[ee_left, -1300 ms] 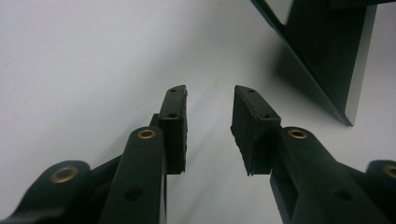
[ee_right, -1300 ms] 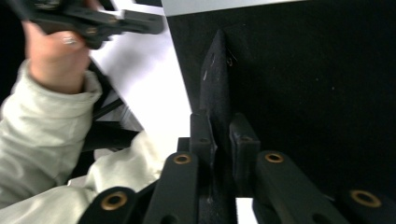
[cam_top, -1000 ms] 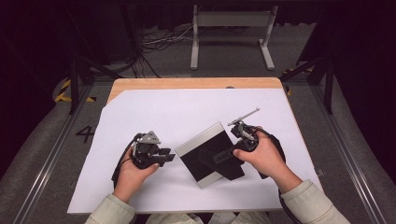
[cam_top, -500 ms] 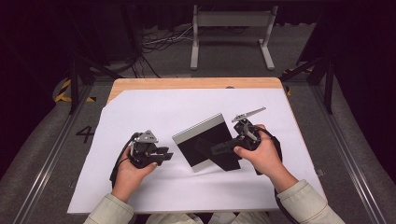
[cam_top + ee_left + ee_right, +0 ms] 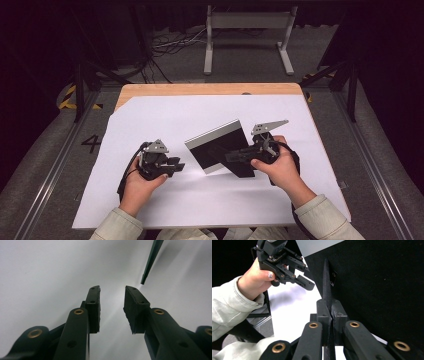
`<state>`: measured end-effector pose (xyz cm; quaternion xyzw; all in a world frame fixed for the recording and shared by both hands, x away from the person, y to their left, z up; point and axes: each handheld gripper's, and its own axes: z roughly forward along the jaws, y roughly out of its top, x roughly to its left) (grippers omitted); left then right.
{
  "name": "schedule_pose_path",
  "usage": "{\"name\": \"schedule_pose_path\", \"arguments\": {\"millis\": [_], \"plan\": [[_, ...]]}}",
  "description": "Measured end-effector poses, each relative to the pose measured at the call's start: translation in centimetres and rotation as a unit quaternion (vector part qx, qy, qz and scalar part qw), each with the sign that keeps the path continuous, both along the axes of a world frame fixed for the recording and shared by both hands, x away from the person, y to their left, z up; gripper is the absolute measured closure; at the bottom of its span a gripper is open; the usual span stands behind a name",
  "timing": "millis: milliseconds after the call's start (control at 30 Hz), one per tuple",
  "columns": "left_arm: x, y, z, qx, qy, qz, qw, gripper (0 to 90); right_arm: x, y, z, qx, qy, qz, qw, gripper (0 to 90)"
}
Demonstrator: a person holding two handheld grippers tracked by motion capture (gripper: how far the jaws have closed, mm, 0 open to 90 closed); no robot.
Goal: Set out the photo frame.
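Observation:
A flat black panel (image 5: 216,148) with a pale grey upper edge stands tilted on the white sheet (image 5: 200,112) at mid-table. My right gripper (image 5: 239,156) comes at it from the right and is shut on a thin black flap (image 5: 326,282) that sticks out from the panel's black back (image 5: 374,277). The right gripper (image 5: 331,305) has its jaws pressed together on that flap. My left gripper (image 5: 176,165) rests just left of the panel, apart from it. Its jaws (image 5: 112,291) stand open over the sheet with nothing between them. The panel's edge (image 5: 150,261) shows thin and dark ahead of them.
The white sheet covers most of a wooden table (image 5: 200,89). The person's left hand (image 5: 254,280) holds the left gripper (image 5: 308,284) in the right gripper view. Metal rails (image 5: 55,165) run along both sides of the table, and a grey stand (image 5: 247,22) is behind it.
The panel has tipped up from lying nearly flat and swung a little to the left, with the right gripper still shut on its flap. The left gripper has stayed put.

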<state>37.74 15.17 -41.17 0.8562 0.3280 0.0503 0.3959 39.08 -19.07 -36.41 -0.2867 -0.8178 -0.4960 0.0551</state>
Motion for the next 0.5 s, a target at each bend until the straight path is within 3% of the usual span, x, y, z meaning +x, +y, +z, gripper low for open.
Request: {"name": "schedule_pose_path", "arguments": {"millis": [267,500], "plan": [[0.0,0.1,0.0,0.001,-0.001,0.002,1.0,66.8,0.2,0.0,-0.9,0.019,-0.027,0.012,0.9994,87.7],[0.0,0.3,0.0,0.0,-0.002,0.007,1.0,66.8,0.6,-0.3,-1.6,0.033,-0.047,0.044,0.9974,87.7]]}}
